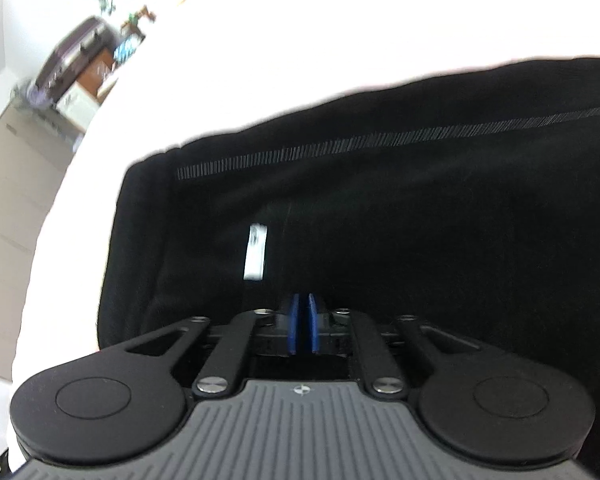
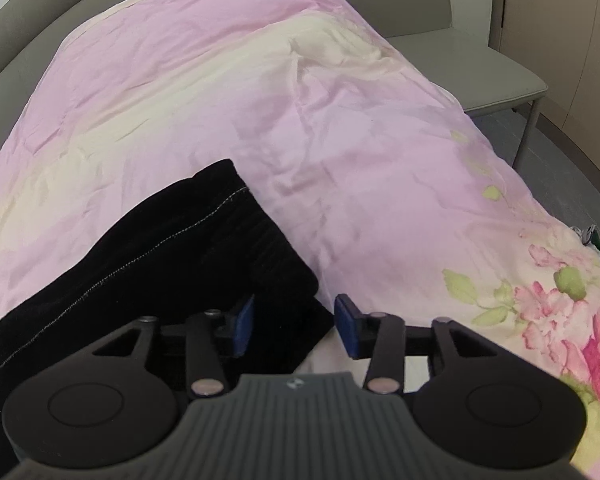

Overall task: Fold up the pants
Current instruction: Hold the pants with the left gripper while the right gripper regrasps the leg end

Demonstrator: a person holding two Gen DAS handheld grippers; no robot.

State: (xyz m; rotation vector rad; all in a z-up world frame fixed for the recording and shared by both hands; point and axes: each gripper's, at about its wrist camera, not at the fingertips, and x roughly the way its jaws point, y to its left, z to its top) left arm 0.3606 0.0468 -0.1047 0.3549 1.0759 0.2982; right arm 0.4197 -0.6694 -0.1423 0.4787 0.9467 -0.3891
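The black pants (image 1: 380, 208) lie flat on the bed, with a line of white stitching and a small white label (image 1: 255, 253). My left gripper (image 1: 303, 300) is over the pants near the label, its blue pads almost together with a thin gap and no cloth visible between them. In the right wrist view the pants (image 2: 160, 264) run from lower left to a cuff end near the middle. My right gripper (image 2: 295, 318) is open over the pants' near edge; its left pad is over black cloth, its right pad over the sheet.
A pink and cream floral bedspread (image 2: 340, 128) covers the bed; it looks washed-out white in the left wrist view (image 1: 300, 40). A grey bench (image 2: 480, 64) stands beyond the bed's right side. A dark suitcase (image 1: 76, 60) and shelves sit far off past the left edge.
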